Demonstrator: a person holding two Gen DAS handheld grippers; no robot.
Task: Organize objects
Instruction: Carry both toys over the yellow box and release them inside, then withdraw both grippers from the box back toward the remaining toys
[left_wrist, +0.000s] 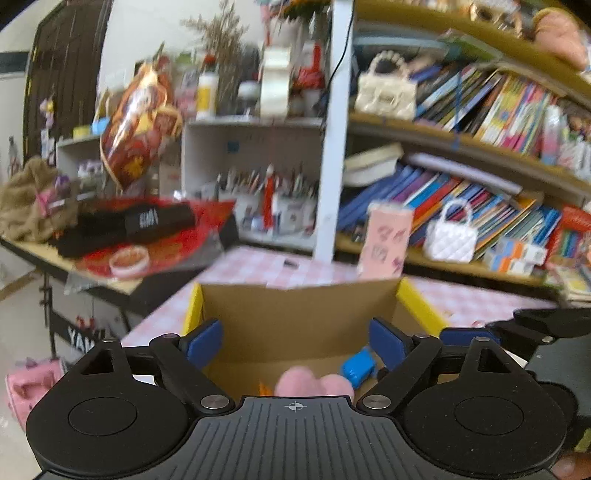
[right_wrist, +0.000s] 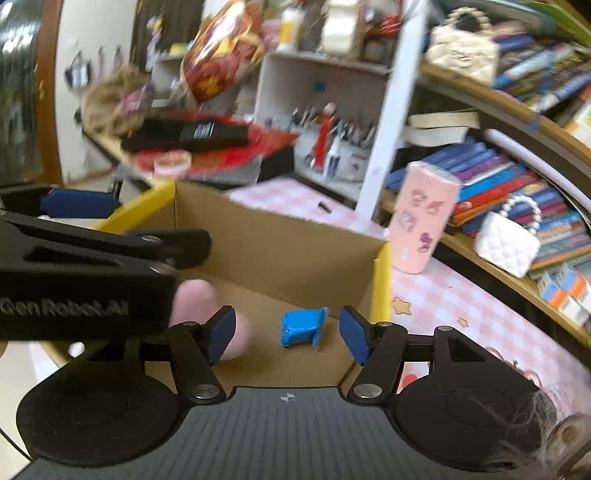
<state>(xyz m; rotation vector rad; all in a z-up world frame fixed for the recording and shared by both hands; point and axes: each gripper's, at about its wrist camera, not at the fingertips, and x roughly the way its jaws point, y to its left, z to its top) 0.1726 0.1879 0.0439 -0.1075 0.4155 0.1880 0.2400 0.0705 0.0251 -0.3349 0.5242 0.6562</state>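
Note:
An open cardboard box (left_wrist: 295, 314) with yellow flaps sits on the pink checked table; it also shows in the right wrist view (right_wrist: 280, 251). Inside lie a pink soft object (left_wrist: 314, 384) (right_wrist: 195, 299) and a small blue packet (left_wrist: 358, 365) (right_wrist: 301, 326). My left gripper (left_wrist: 295, 341) is open and empty, above the box's near side. My right gripper (right_wrist: 288, 332) is open and empty, just above the box floor, with the blue packet between and beyond its fingers. The left gripper's body (right_wrist: 74, 266) crosses the right wrist view at left.
A pink patterned tumbler (left_wrist: 388, 240) (right_wrist: 421, 229) stands on the table behind the box. A white quilted mini bag (right_wrist: 506, 243) sits on a bookshelf full of books at right. A cluttered side table with a red tray (left_wrist: 147, 236) stands at left.

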